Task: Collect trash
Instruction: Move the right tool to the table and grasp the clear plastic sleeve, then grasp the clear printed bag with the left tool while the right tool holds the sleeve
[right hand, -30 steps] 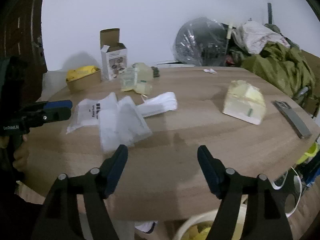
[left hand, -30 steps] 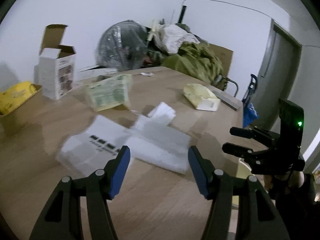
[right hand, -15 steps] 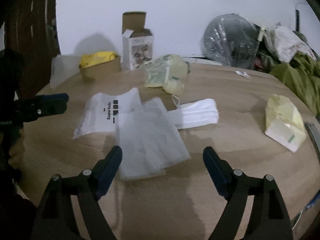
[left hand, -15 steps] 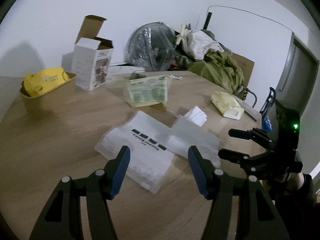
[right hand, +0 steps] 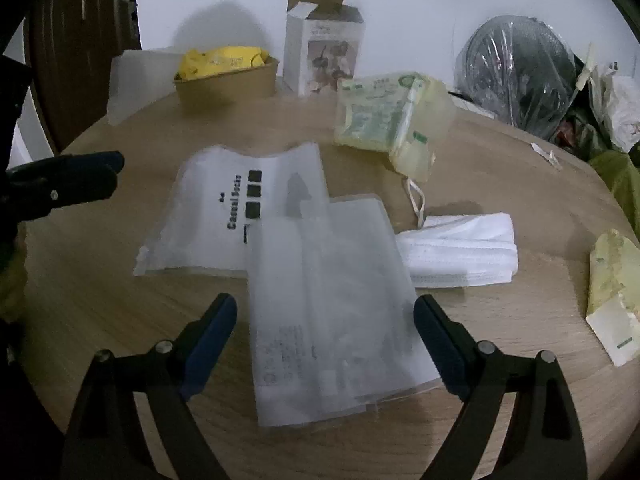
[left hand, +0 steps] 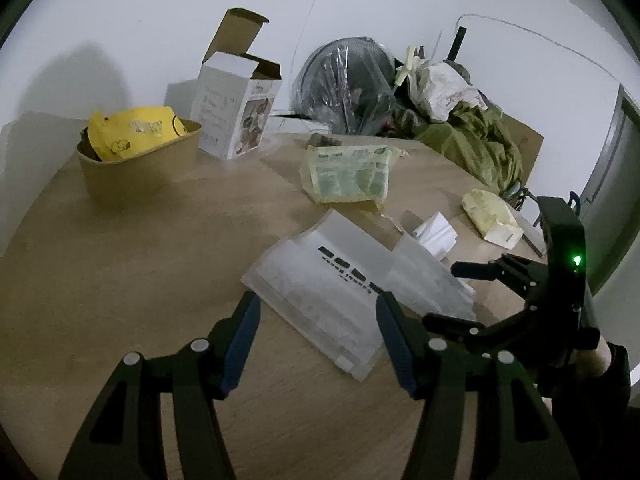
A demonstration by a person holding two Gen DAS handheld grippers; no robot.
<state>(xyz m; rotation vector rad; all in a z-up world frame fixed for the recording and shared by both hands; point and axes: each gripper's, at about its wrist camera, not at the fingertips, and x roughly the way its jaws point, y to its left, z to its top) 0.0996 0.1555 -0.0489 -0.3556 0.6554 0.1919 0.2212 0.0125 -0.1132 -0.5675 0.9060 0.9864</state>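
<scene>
table (right hand: 500,184): matt wood grain | bags (right hand: 328,312): frosted plastic | bowl (right hand: 228,80): brown paper

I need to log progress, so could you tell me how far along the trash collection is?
Nothing looks collected. Both grippers are empty: the right gripper, jaws opening, hovers over the clear bag; the left gripper hovers over the printed bag. The mask and wrappers remain on the table.

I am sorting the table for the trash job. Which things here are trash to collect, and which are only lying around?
Trash to collect:
printed plastic bag
plain plastic bag
green wrapper
face mask
yellow wrapper

Probably just lying about:
open white box
wrapped fan
green cloth pile
</scene>
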